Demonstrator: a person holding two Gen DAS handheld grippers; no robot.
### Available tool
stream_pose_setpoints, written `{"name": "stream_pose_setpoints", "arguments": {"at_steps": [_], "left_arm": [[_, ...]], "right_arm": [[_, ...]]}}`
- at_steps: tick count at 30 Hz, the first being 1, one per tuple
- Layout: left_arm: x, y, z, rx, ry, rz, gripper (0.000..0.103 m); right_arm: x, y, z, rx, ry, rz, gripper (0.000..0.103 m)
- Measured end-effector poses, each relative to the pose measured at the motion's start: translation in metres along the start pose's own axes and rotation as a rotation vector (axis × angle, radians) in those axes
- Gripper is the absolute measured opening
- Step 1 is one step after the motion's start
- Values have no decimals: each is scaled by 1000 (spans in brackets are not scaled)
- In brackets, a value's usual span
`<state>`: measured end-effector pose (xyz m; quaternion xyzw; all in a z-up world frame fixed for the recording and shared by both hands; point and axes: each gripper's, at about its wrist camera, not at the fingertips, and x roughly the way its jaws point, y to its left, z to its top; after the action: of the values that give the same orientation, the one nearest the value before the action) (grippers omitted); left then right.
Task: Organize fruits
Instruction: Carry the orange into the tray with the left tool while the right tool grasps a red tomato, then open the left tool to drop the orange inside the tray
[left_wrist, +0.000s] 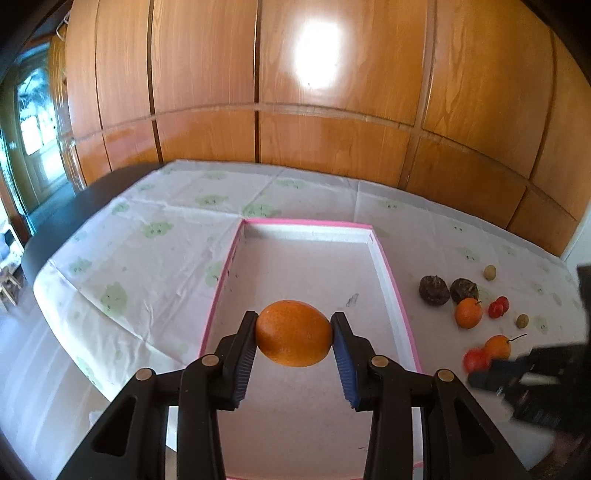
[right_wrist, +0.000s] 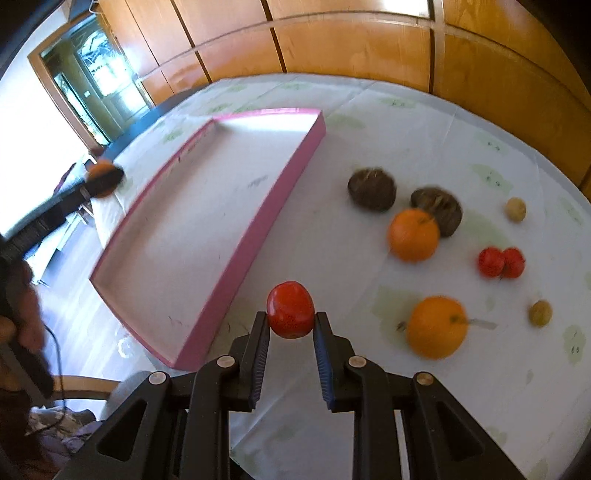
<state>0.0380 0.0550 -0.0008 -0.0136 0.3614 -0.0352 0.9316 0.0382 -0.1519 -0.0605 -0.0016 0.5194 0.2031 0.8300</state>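
- Left gripper (left_wrist: 294, 334) clamped a round orange fruit (left_wrist: 293, 333) above the empty pink-rimmed white tray (left_wrist: 306, 222).
- Right gripper (right_wrist: 291, 321) pinched a small red fruit (right_wrist: 290, 309); seven fruits waited at right of frame.

Tray (left_wrist: 397, 295) floor bare; loose fruit (right_wrist: 413, 234) crowds cloth beside it.

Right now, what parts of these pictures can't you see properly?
- Left wrist view: the right hand-held gripper is motion-blurred and cut by the right edge; the red fruit it carries is smeared.
- Right wrist view: the left hand-held gripper is blurred and hides most of its orange.
- Both views: the pink tray's near end sits behind gripper fingers.
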Motion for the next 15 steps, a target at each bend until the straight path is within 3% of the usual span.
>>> {"name": "stream_pose_setpoints", "arguments": {"at_steps": [4, 15], "left_arm": [[-13, -5, 1, 15, -32, 11, 40], [-26, -21, 2, 75, -89, 51, 40]], "right_arm": [[18, -2, -10, 22, 16, -35, 24], [14, -12, -19, 87, -40, -10, 24]]}}
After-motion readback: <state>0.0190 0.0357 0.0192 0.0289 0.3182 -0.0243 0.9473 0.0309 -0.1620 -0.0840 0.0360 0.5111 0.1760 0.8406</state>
